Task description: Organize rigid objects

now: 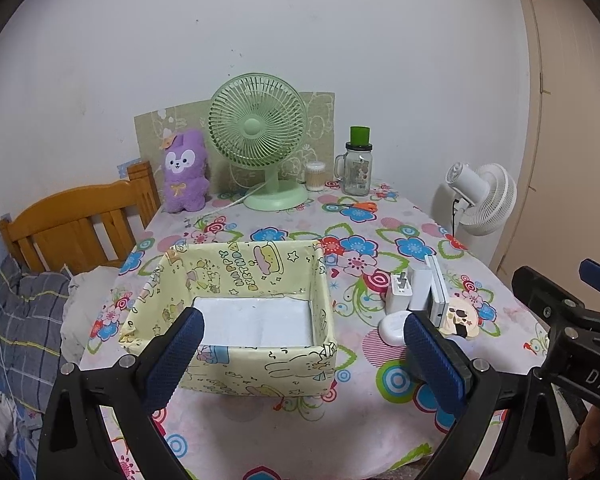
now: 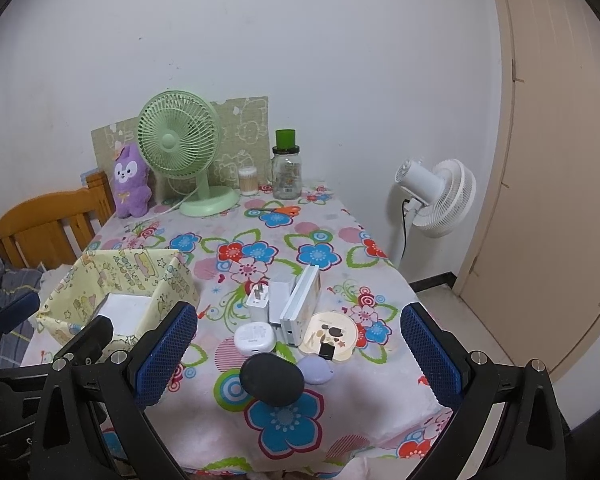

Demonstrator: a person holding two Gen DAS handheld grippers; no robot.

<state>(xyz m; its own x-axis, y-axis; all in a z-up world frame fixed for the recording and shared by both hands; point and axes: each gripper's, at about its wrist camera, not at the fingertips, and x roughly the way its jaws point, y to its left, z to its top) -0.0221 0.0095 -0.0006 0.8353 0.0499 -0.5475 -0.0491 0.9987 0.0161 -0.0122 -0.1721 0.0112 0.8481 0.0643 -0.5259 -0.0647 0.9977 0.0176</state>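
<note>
Both tongs are spread wide and hold nothing: the left gripper (image 1: pixel 300 344) hovers before the yellow box (image 1: pixel 236 304), the right gripper (image 2: pixel 300 344) above the dark round case (image 2: pixel 271 376). Just beyond lie a white earbud case (image 2: pixel 256 337), a charger (image 2: pixel 259 302), a slim white box (image 2: pixel 300 304) and a round compact (image 2: pixel 332 336), on the floral tablecloth (image 2: pixel 320 412) right of the box.

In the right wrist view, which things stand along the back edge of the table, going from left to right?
Purple plush toy → green desk fan → cotton swab container → glass jar with green lid. The white standing fan is further right, beside the table, not on it.
</note>
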